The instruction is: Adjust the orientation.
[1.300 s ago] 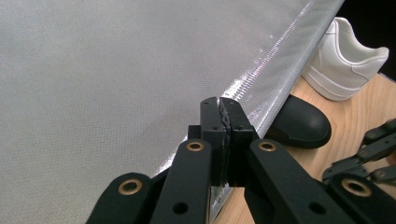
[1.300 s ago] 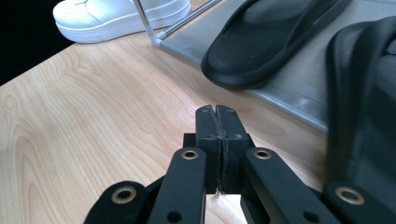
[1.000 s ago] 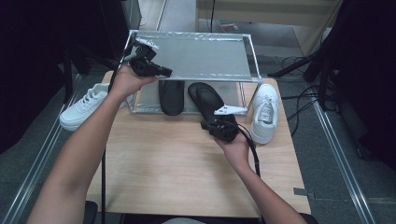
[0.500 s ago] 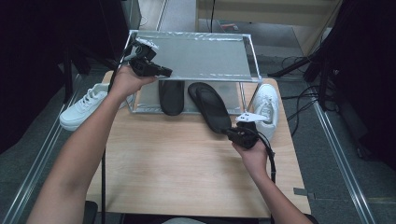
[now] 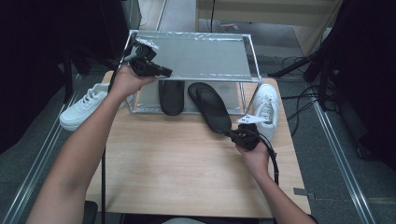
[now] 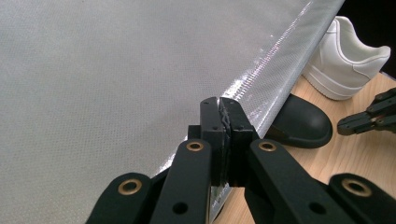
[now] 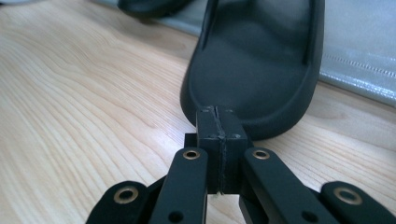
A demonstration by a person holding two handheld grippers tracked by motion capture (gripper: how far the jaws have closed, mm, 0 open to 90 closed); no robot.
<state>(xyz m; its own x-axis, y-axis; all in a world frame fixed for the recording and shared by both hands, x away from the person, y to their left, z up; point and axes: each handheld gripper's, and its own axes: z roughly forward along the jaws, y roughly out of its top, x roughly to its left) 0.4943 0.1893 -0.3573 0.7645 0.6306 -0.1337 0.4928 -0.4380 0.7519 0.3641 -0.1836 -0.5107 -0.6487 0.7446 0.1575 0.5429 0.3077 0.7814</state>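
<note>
Right hand-held gripper (image 5: 229, 134): jaws fully closed, pads pressed together with nothing between them; tips at the heel rim of the black slipper, touching or just short of it; contact cannot be confirmed.
Left hand-held gripper (image 5: 167, 73): jaws fully closed on nothing; held above the front left corner of the rack top, tips pointing toward 3 o'clock.
Black slipper (image 5: 211, 106): lies flat on the surface, sole down, heel toward 5 o'clock; toe end under the shelf rack, heel end projecting onto bare wood.
Second black slipper (image 5: 171, 96): at 9 o'clock of the first, just beside it, almost wholly under the rack.
Shelf rack (image 5: 196, 58): metal frame with a silver-grey top panel, standing at the 12 o'clock edge of the surface.
Right white sneaker (image 5: 266, 107): at 3 o'clock of the rack, just beside its right leg, near the right hand-held gripper.
Left white sneaker (image 5: 84, 105): at 9 o'clock of the rack, overhanging the left edge of the surface.
Surface (image 5: 177, 163): light wood; the near half is bare.
</note>
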